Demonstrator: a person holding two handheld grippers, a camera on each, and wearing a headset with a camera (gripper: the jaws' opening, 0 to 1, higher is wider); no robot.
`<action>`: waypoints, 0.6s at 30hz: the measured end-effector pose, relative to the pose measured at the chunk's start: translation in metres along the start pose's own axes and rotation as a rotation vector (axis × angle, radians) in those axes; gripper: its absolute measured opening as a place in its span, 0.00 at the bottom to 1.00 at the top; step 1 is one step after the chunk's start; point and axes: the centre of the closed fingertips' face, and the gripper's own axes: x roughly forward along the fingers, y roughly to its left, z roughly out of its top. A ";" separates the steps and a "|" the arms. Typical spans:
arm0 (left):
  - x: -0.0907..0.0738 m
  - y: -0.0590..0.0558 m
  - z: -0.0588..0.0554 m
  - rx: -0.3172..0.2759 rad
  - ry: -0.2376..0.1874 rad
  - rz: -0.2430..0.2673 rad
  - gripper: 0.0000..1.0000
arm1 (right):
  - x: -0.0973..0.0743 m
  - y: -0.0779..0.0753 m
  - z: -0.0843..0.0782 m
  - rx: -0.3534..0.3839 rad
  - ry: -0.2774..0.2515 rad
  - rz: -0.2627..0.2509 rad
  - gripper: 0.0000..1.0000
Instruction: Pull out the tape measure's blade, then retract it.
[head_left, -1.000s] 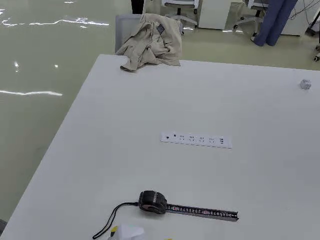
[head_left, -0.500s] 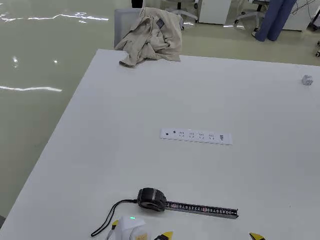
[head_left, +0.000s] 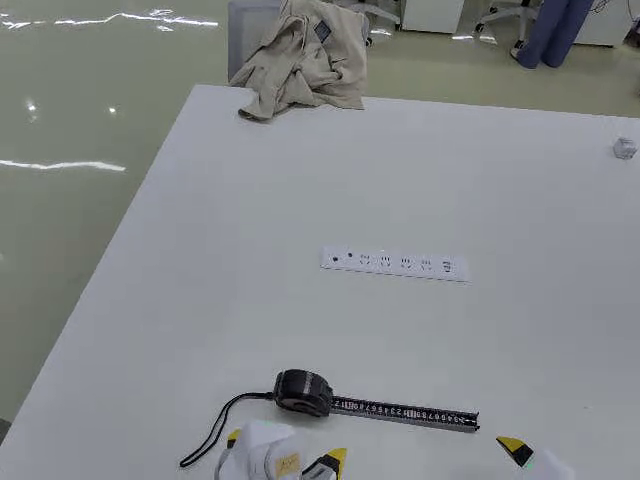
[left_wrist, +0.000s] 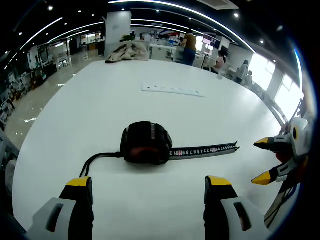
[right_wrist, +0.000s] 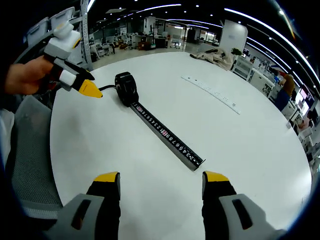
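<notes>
L gripper (left_wrist: 148, 182): jaws spread wide, nothing in them. R gripper (right_wrist: 161, 176): jaws likewise apart, empty. Neither touches the work

Tape measure case (left_wrist: 146, 142), black, rests on white table (head_left: 250, 250) near the front edge. It lies straight ahead of L gripper, lined up w/ the gap betw. its jaws, not touching. Black strap (head_left: 215, 435) trails from case back toward the L side

Blade (right_wrist: 165, 132) already part out, flat on table, long axis running from case toward the person's right. Blade tip (right_wrist: 197, 162) lies just ahead of R gripper, roughly centred betw. its jaws, apart from them

Judgement: L nearer case, R nearer tip, so L pins case, R takes tip and draws along blade axis, away from case. Risk: case slides if not held

Beyond: power strip (head_left: 395, 263) mid-table, jacket (head_left: 300, 55) at far edge, both well apart from the work
</notes>
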 end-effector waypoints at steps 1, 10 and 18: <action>0.001 0.000 0.001 -0.001 0.001 0.003 0.90 | 0.001 -0.003 -0.001 -0.008 0.001 0.002 0.67; 0.014 -0.001 0.007 -0.013 0.006 0.014 0.89 | 0.007 -0.013 -0.005 -0.075 0.022 0.034 0.63; 0.024 0.001 0.007 -0.029 0.010 0.022 0.89 | 0.015 -0.017 -0.008 -0.136 0.041 0.069 0.60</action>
